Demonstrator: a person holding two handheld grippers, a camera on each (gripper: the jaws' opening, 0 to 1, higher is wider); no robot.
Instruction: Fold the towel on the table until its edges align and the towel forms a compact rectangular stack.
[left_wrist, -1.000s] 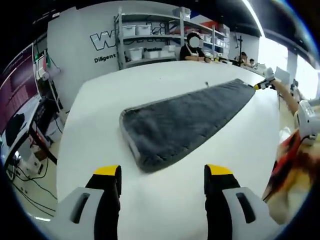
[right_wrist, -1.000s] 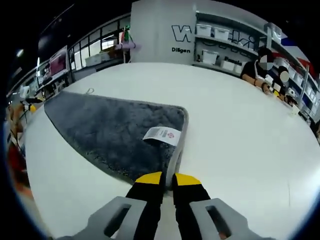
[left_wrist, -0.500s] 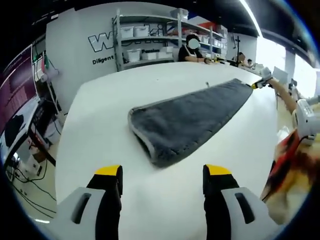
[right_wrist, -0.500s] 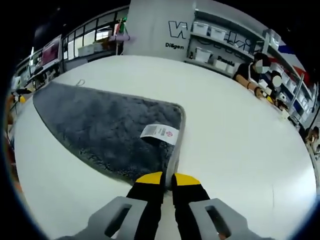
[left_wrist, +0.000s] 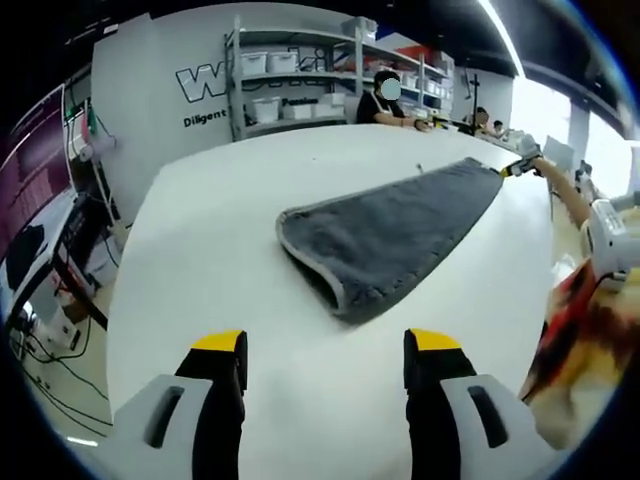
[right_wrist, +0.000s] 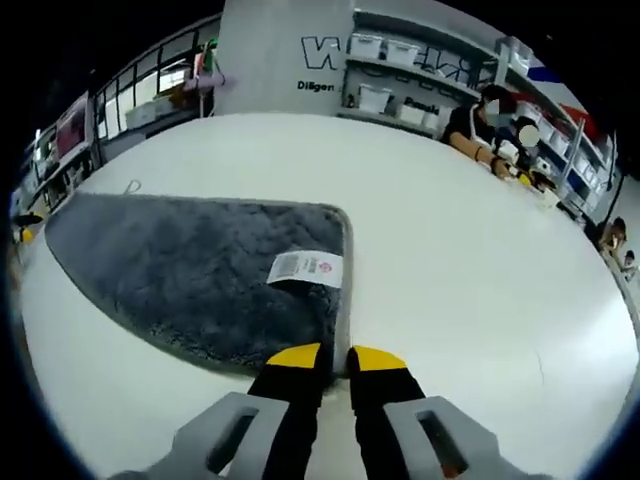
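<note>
My left gripper hangs released over bare white table, its two yellow-tipped jaws standing wide apart with nothing between them. Just ahead of those jaws, a little toward the right one, lies the near end of the grey towel; its pale-bound rounded corner is close to my tips but not touching them. From there the towel runs away to the upper right of the left gripper view as a long narrowing strip, lying flat on the table. At its far tip I can see my right gripper, small and yellow-tipped, meeting the towel's corner. In the right gripper view, that right gripper is clenched on the towel's light edge binding, the jaws almost closed with the hem running up between the two yellow tips. Just beyond the tips, to their left, a white care label with a barcode and a red mark lies on the pile. The towel spreads away leftward from my right jaws; open table lies to their right. Farther off, beyond the table's far edge, stand shelves with white bins, a wall with large lettering, and seated people.
</note>
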